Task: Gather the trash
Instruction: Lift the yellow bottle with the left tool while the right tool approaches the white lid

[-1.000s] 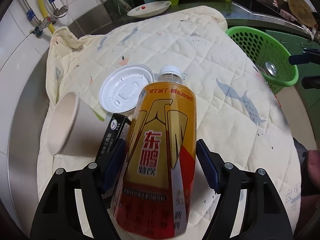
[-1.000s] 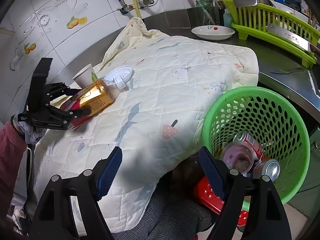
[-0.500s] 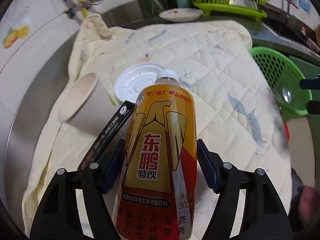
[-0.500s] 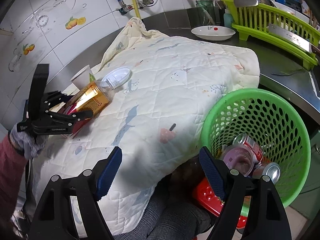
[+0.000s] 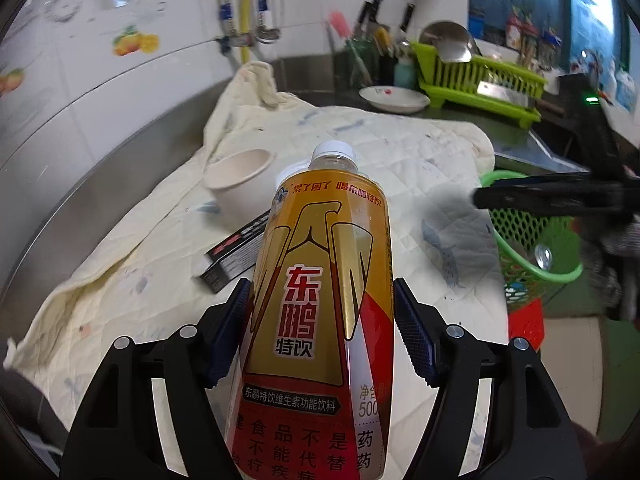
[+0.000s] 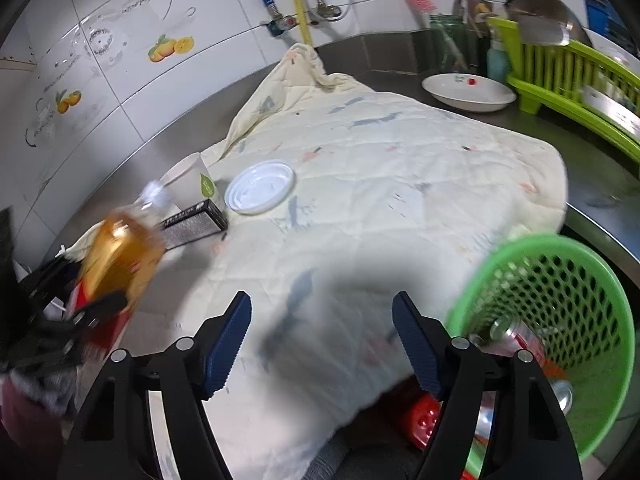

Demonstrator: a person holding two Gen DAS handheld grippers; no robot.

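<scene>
Golden drink bottle point(image 5: 324, 312) sits clamped in my left hand-held gripper point(image 5: 324, 334), lifted clear for the green basket point(image 6: 560, 320); my right hand-held gripper point(image 6: 322, 340), just narrowing, holds nothing.

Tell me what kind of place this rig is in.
Most likely a home kitchen: white tiled wall with fruit decals, a lime-green plastic dish rack holding cookware, and a white ceramic plate on a steel counter, with water pipes on the wall.
</scene>
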